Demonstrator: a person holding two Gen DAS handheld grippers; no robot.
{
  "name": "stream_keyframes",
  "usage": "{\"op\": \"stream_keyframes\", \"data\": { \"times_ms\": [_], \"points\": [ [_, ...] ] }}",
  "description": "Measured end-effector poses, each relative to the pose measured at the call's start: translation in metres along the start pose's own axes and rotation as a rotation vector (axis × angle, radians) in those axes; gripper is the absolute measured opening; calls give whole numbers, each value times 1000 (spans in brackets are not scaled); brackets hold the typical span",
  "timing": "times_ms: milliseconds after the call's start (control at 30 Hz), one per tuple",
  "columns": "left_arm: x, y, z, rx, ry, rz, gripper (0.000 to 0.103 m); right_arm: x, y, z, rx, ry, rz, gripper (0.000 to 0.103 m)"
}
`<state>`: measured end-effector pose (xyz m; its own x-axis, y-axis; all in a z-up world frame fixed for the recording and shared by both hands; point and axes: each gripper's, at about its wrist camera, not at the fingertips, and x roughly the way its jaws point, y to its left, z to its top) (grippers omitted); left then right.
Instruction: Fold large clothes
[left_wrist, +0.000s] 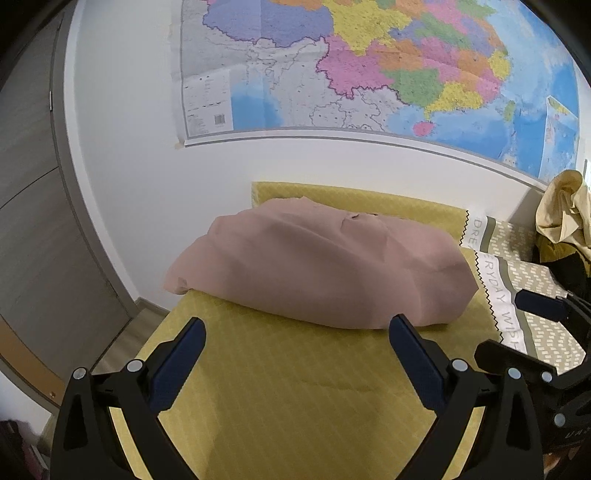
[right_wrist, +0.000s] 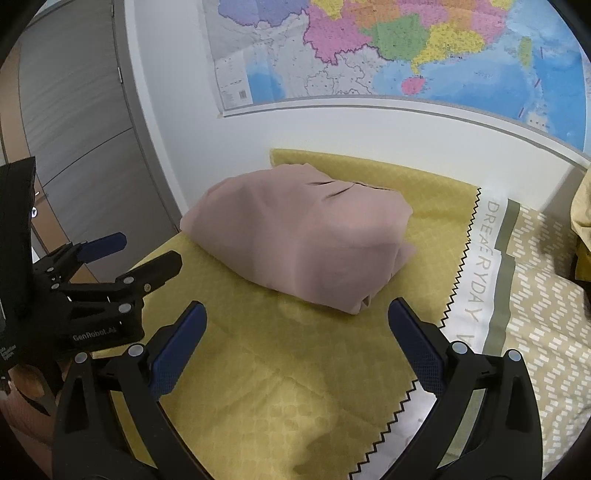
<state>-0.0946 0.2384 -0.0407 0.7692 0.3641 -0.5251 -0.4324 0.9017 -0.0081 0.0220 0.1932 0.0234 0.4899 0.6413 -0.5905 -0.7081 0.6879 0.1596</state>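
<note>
Both jaws gape empty; folded pink garment lies beyond them, seemingly untouched, on yellow cloth.

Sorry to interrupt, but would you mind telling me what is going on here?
A person is folding clothes with two handheld claws. A pink garment lies folded in a bundle on the yellow bedspread below a wall map. The left claw and right claw are both open, holding nothing, short of the bundle. A cream garment waits crumpled at the right.

Black grippers have blue-padded fingers, silver screws
</note>
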Motion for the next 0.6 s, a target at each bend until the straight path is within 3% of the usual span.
{"op": "stream_keyframes", "data": {
  "times_ms": [600],
  "points": [
    [-24,-9,-16,-4,2,15,96,-20,10,-19,-13,-25,2,97]
  ]
}}
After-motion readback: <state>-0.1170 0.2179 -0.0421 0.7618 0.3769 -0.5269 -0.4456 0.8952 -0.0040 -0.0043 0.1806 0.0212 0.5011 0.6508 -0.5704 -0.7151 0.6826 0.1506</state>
